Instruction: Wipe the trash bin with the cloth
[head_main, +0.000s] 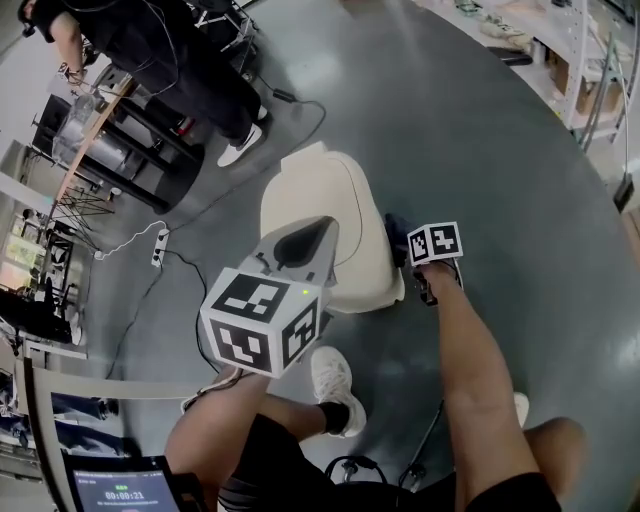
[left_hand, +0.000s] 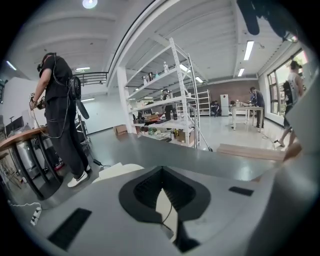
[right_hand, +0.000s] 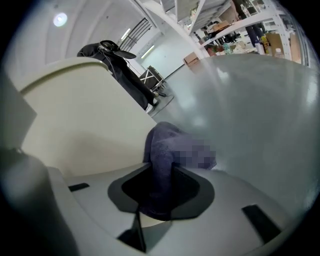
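Note:
A cream trash bin (head_main: 335, 200) stands on the grey floor, its lid down. A dark blue cloth (head_main: 397, 232) is pinched in my right gripper (head_main: 408, 255), which is shut on it and holds it against the bin's right side. In the right gripper view the cloth (right_hand: 162, 145) bulges out of the jaws beside the bin's wall (right_hand: 75, 115). My left gripper (head_main: 312, 238) hovers over the bin's near left part, its jaws together with nothing in them. In the left gripper view, the bin (left_hand: 117, 170) shows just beyond that gripper (left_hand: 161, 176).
A person in black (head_main: 180, 50) stands beyond the bin at the upper left, next to a bench (head_main: 90, 130). A power strip (head_main: 158, 246) and cables lie on the floor to the left. Shelving (head_main: 585, 60) lines the far right. My own shoe (head_main: 331, 380) is near the bin.

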